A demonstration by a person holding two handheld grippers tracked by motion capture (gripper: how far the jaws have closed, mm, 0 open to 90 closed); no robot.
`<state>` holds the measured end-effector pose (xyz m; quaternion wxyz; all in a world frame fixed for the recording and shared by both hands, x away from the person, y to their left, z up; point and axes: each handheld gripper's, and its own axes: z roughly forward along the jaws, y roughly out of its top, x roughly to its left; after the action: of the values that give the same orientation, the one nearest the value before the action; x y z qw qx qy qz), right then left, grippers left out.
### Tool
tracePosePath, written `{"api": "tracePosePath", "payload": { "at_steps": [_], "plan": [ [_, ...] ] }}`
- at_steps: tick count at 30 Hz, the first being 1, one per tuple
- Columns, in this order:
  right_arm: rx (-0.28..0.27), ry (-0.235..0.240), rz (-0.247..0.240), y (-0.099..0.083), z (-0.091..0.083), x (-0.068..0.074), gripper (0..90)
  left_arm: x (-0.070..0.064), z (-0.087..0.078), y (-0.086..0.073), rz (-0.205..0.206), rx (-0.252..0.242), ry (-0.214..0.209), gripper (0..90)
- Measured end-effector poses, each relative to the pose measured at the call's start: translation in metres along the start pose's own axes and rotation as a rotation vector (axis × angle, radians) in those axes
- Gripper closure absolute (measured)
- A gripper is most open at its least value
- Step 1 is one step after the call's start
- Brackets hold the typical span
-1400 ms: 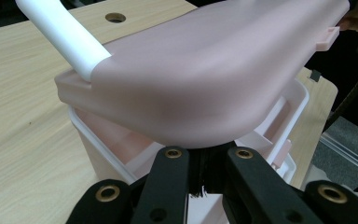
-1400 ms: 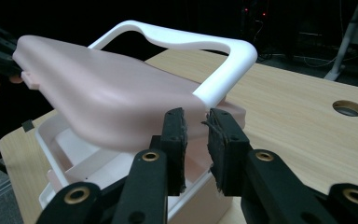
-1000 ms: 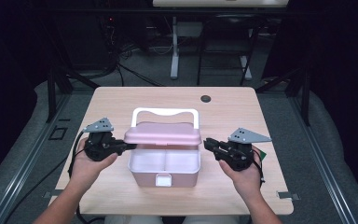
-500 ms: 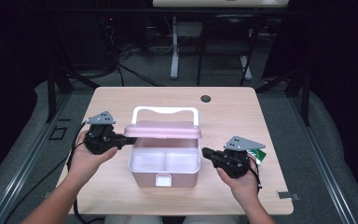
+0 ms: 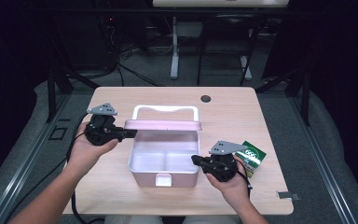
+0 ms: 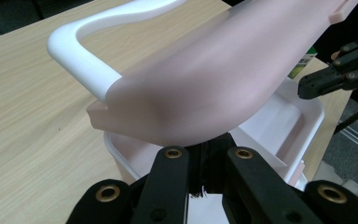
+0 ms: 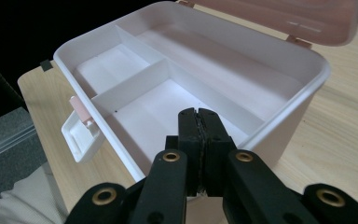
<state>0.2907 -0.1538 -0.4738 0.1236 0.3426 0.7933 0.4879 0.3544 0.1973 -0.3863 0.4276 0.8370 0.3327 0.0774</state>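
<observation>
One corner carries the whole raised lid (image 5: 162,125).
Left gripper (image 5: 129,134) jaws pinch that corner; a slip slams it on the box (image 5: 164,163). Right gripper (image 5: 196,160) jaws are closed, empty.

High cam overhead, claw cams close, sharing box (image 5: 163,161)

box (image 5: 164,161) pale pink outside, white inside incl. dividers. lid (image 5: 162,124) same soft pink, slightly dustier shade on underside, no pattern. handle (image 5: 165,110) plain white. latch (image 7: 80,130) white with small pink hinge bit. both grippers, left gripper (image 5: 131,134) and right gripper (image 5: 194,159), matte black w/ brass-coloured rivets, grey plate on top of each. small packet (image 5: 251,157) green with white print, a bit of black edge. table (image 5: 247,112) light wood grain, one dark round grommet (image 5: 206,98). floor grey, background mostly black.
</observation>
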Motion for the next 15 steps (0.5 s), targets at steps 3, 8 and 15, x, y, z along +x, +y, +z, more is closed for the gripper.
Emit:
{"api": "tracePosePath", "payload": {
  "at_steps": [3,8,15],
  "plan": [
    [0.014,0.006,-0.006,0.0,0.004,0.002,88.6,0.001,0.0,0.003,-0.005,0.011,-0.001,89.5],
    [0.037,0.009,-0.013,0.001,0.009,0.003,88.3,0.002,0.0,0.007,0.002,0.026,0.001,89.5],
    [0.06,0.013,-0.015,0.002,0.014,0.005,87.8,0.003,0.0,0.011,0.01,0.041,0.011,89.5]
  ]
}}
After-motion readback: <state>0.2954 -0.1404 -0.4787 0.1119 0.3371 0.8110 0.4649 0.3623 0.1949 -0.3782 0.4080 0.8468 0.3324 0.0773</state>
